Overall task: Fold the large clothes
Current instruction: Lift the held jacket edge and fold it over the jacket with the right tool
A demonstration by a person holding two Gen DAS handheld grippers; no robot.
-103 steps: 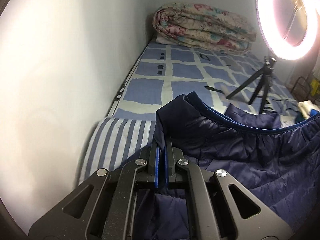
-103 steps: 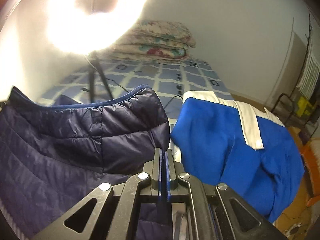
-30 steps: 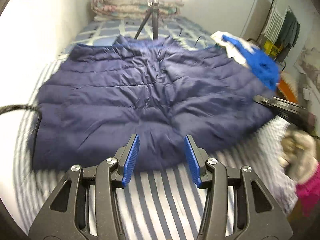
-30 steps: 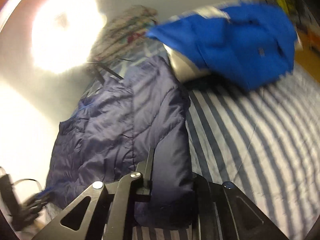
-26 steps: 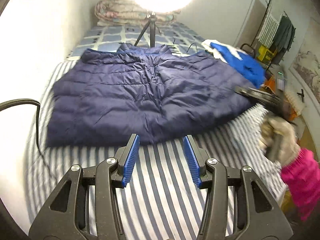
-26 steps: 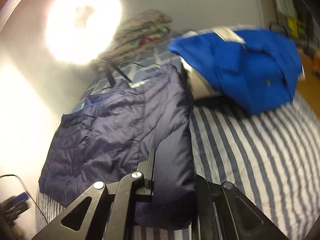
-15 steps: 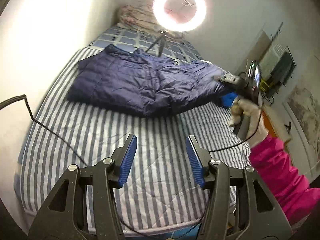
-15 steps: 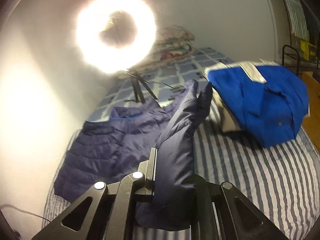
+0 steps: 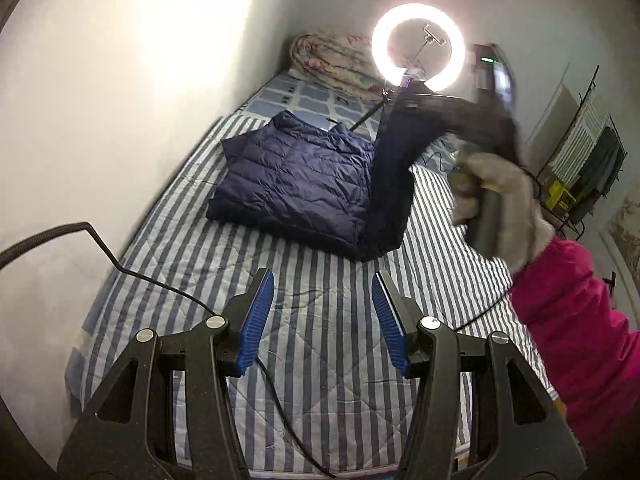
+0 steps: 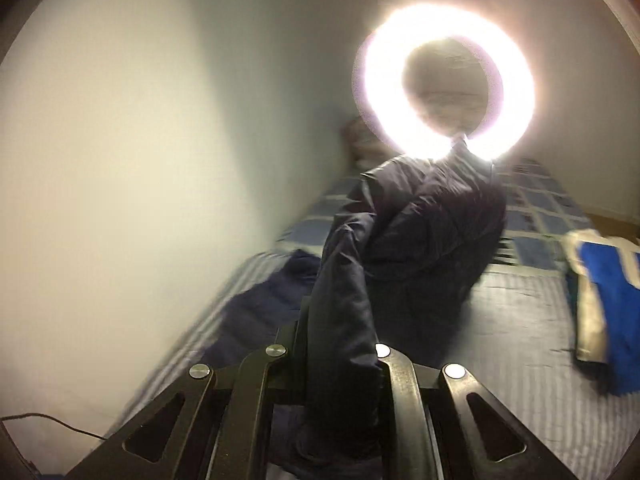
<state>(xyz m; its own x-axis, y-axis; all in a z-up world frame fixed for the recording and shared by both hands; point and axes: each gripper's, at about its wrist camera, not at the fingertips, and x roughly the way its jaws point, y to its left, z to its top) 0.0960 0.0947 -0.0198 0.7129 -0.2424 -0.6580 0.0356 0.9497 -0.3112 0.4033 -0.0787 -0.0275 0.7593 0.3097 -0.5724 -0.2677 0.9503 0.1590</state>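
Jacket (image 9: 296, 180) — navy, quilted — sleeve (image 9: 394, 176) lifted.

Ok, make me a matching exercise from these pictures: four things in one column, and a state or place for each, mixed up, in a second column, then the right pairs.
Things
1. navy quilted puffer jacket
2. left gripper
3. lit white ring light
4. bright blue and white garment

States or places
A. jaws apart, nothing between them
B. one side lifted off the bed by the right gripper
C. standing near the rolled floral quilt
D. lying at the right edge of the striped bed in the right wrist view

Pairs: 1-B, 2-A, 3-C, 4-D
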